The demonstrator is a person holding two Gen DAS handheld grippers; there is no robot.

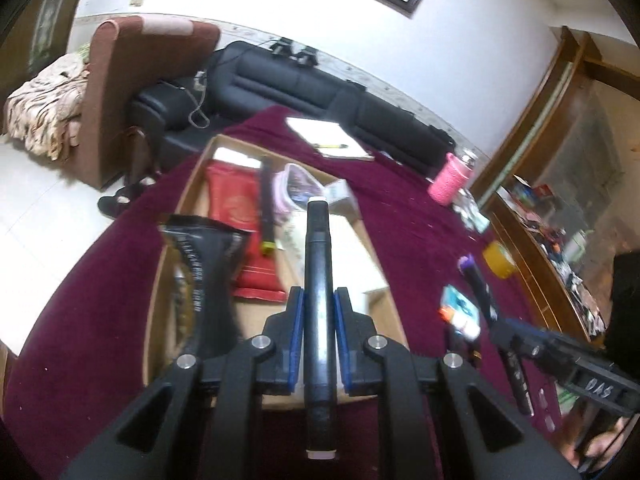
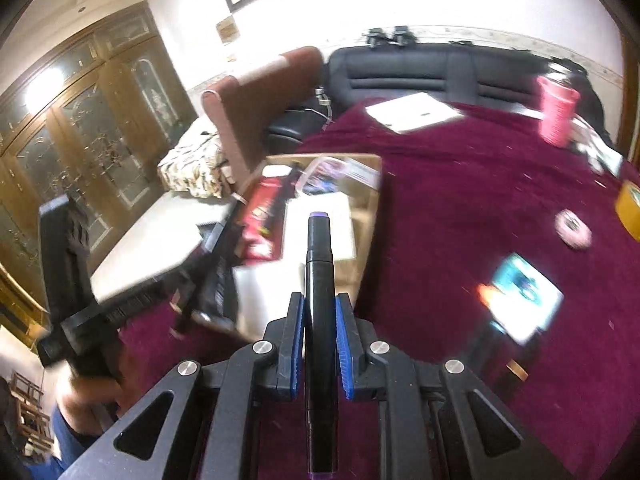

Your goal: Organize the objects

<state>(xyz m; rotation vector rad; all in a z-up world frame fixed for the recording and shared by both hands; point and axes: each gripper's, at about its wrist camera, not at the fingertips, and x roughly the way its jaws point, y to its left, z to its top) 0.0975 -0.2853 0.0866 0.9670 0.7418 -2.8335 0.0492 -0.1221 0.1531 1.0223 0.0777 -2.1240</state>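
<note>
Left wrist view. One left gripper (image 1: 319,320), jaws closed on one black marker with white end caps (image 1: 318,280), blue pads pressing its barrel on both sides; marker held lengthwise, far cap out ahead over the box. One open cardboard box (image 1: 168,248) on the maroon table cover (image 1: 400,232). Counted inside: one red packet (image 1: 236,204), one black pouch (image 1: 204,276) standing at the left wall, one slim black stick with a yellow tip (image 1: 266,204), one clear pink-rimmed case (image 1: 296,188), white cartons beneath. Outside on the cover: one white notebook (image 1: 332,136) with one pen on it, one pink bottle (image 1: 452,178), one roll of yellow tape (image 1: 499,260), one teal card (image 1: 460,308). Right gripper (image 1: 496,316) at right edge, carrying a second marker.

Right wrist view, blurred. One right gripper (image 2: 320,328), jaws clamped on one black marker with purple end caps (image 2: 320,288), far cap toward the box (image 2: 372,208). Left gripper (image 2: 200,296) at left, over the box's near corner. On the cover (image 2: 480,200): one pink bottle (image 2: 556,114), one tape roll (image 2: 630,208), one teal card (image 2: 524,296), one small round pale object (image 2: 574,228), one notebook (image 2: 416,112).
</note>
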